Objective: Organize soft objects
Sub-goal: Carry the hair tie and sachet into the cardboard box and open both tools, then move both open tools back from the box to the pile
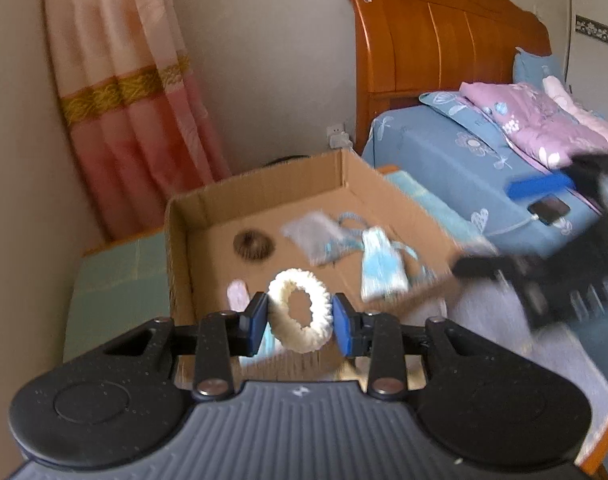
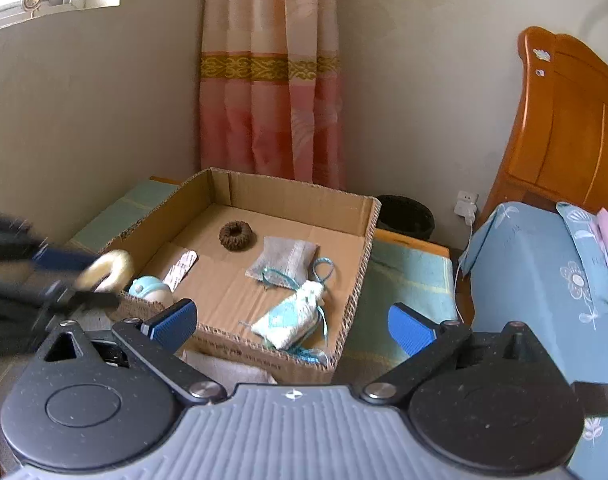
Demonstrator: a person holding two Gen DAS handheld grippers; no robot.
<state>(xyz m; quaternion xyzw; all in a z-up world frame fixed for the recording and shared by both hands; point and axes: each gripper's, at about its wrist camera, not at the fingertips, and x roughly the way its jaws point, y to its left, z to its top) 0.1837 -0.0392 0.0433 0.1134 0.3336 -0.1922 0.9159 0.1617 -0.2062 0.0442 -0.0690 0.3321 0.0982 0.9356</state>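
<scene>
My left gripper [image 1: 300,316] is shut on a cream fluffy scrunchie [image 1: 299,310] and holds it above the near edge of an open cardboard box [image 1: 263,188]. The scrunchie [image 2: 111,266] and the blurred left gripper also show at the left of the right wrist view. In the box [image 2: 299,190] lie a brown scrunchie [image 2: 236,233], a grey sachet [image 2: 283,262], a white and blue drawstring pouch [image 2: 291,316], a small white packet [image 2: 181,264] and a light blue round thing [image 2: 145,286]. My right gripper [image 2: 289,322] is open and empty, just in front of the box.
The box sits on a low surface with a green mat [image 2: 408,272]. A bed with blue floral sheet [image 2: 536,272] and wooden headboard [image 2: 572,120] is to the right. A phone [image 1: 548,208] lies on the bed. A pink curtain [image 2: 269,80] and a black bin [image 2: 406,216] stand behind.
</scene>
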